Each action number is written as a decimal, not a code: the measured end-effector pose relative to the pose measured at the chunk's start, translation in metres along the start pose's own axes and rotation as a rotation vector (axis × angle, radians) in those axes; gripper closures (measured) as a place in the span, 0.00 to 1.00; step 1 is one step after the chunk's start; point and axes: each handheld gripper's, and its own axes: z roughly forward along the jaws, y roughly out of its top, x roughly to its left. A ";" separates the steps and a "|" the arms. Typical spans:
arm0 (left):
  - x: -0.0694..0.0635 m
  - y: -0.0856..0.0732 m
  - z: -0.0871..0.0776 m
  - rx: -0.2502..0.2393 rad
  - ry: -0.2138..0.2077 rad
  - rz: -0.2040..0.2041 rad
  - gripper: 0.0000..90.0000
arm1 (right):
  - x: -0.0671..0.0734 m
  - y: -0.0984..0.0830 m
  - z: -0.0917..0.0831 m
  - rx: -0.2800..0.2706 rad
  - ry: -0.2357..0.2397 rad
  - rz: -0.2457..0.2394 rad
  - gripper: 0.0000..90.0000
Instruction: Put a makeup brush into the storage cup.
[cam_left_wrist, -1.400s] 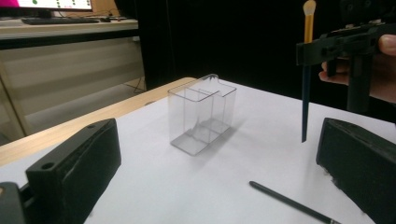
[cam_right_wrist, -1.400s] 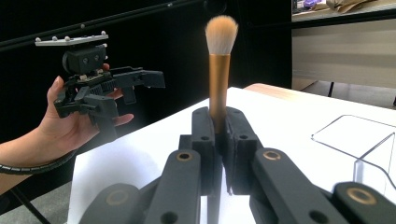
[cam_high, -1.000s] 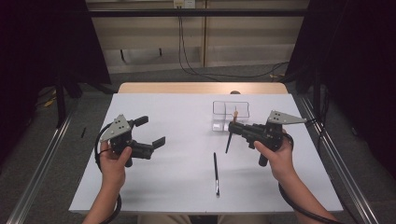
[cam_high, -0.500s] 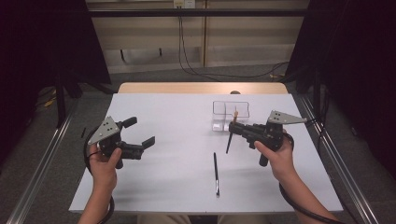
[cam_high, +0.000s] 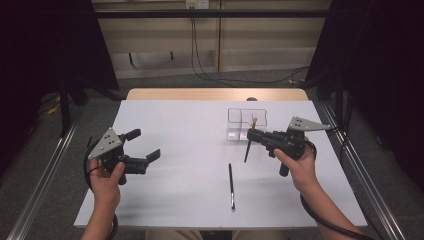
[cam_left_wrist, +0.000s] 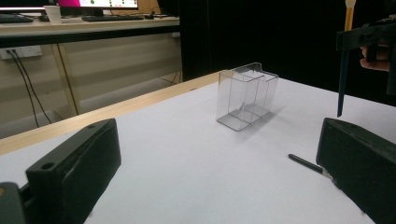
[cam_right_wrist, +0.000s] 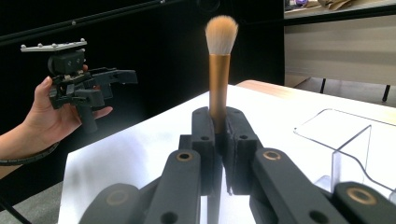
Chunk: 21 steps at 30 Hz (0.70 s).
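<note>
My right gripper (cam_high: 252, 134) is shut on a makeup brush (cam_high: 247, 150) and holds it upright just in front of a clear plastic container (cam_high: 247, 122). In the right gripper view the jaws meet on the brush's gold ferrule (cam_right_wrist: 218, 88), with the pale bristles on top. A second, thin black brush (cam_high: 231, 185) lies flat on the white table (cam_high: 185, 125). My left gripper (cam_high: 144, 144) is open with nothing in it, held above the table's left side. In the left gripper view the left gripper (cam_left_wrist: 217, 144) looks toward the container (cam_left_wrist: 246, 95) and the thin brush (cam_left_wrist: 306, 163).
The white table top ends in a wooden strip (cam_high: 215, 94) at the far edge. Metal rails (cam_high: 360, 170) run along both sides. Across the table in the right gripper view, a hand holds the left gripper (cam_right_wrist: 112, 84).
My left gripper has moved left and a little nearer the front edge, still open. The right gripper and its brush have stayed put.
</note>
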 end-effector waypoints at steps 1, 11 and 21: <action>0.000 0.000 0.000 -0.007 0.001 -0.006 0.00 | 0.000 0.001 0.000 -0.002 -0.002 -0.004 0.93; 0.003 -0.003 -0.010 -0.003 0.021 -0.003 0.00 | -0.007 0.011 0.000 0.003 -0.023 -0.026 0.93; 0.002 -0.004 -0.012 0.000 0.025 -0.001 0.00 | -0.020 0.024 0.000 0.013 -0.062 -0.037 0.93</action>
